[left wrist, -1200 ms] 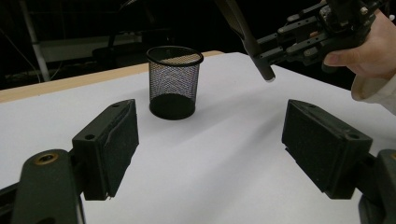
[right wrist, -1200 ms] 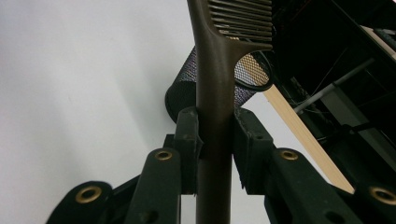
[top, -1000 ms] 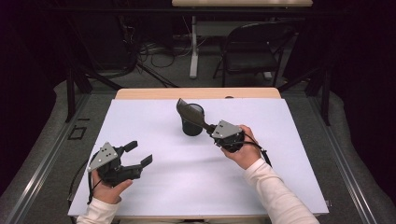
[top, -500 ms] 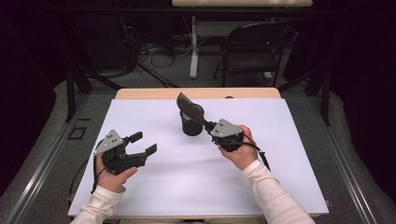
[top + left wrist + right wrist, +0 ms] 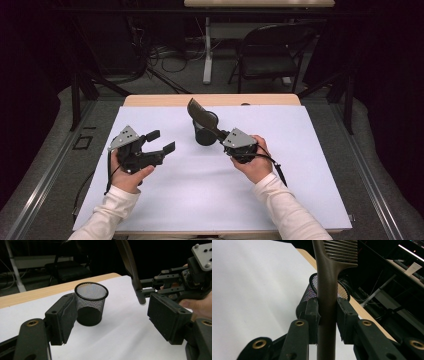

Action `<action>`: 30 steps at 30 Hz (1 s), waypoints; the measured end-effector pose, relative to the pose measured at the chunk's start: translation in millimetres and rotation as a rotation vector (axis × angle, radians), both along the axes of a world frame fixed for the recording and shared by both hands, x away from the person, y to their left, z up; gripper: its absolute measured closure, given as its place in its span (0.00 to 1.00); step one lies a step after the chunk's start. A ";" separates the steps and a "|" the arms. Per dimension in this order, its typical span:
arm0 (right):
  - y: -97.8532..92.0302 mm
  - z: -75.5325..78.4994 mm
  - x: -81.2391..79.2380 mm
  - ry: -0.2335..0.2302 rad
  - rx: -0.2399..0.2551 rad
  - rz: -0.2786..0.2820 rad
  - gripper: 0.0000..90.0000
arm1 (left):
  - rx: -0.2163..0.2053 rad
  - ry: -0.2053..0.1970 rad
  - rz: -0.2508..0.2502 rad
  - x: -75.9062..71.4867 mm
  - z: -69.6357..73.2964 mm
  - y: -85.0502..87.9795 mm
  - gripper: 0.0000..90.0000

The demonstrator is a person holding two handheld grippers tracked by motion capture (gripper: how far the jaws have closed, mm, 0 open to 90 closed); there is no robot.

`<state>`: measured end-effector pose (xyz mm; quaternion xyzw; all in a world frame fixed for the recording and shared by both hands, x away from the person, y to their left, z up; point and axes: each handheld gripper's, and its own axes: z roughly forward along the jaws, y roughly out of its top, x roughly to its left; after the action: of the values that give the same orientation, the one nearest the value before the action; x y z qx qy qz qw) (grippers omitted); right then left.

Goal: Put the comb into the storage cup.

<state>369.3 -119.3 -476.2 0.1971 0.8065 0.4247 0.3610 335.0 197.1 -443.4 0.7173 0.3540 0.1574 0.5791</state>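
Observation:
A black mesh cup [image 5: 204,138] stands upright on the white sheet [image 5: 200,195], near its far middle. My right gripper [image 5: 220,134] is shut on the handle of a dark brown comb [image 5: 202,115], whose toothed head slants up over the cup. In the right gripper view the pads clamp the comb's handle [image 5: 327,290] just in front of the cup [image 5: 308,293]. My left gripper [image 5: 162,140] hovers to the left, open; its jaws have just been closing a little, and nothing is between them. In the left gripper view it [image 5: 112,317] faces the cup [image 5: 91,303] and the comb [image 5: 132,272].
The white sheet covers a wooden table, whose far edge [image 5: 210,100] shows bare. Behind the table stand a folding chair [image 5: 270,55] and a desk leg among cables on the floor. There is free sheet in front of and beside both hands.
My left gripper has risen and moved forward and right, toward the cup. The right gripper with the comb has stayed where it was.

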 end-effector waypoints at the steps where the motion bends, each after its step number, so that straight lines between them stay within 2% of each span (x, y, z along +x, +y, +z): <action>1: 0.4 -0.2 -0.2 -0.002 0.002 -0.002 0.81 | -0.004 0.007 0.002 1.1 0.9 -1.7 0.27; 13: 0.8 -3.1 -2.1 0.005 0.024 -0.023 0.81 | -0.029 0.048 -0.022 12.4 10.3 -14.6 0.30; 20: 0.1 -5.7 -3.3 0.007 0.039 -0.037 0.81 | -0.035 0.071 -0.013 20.1 17.7 -21.0 0.31; 30: 0.1 -7.8 -5.5 0.007 0.058 -0.057 0.81 | -0.056 0.073 -0.011 29.0 27.7 -29.4 0.34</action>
<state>363.8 -119.2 -484.0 0.2318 0.7893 0.4366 0.3642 364.0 167.8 -415.7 0.7080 0.3752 0.1179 0.5865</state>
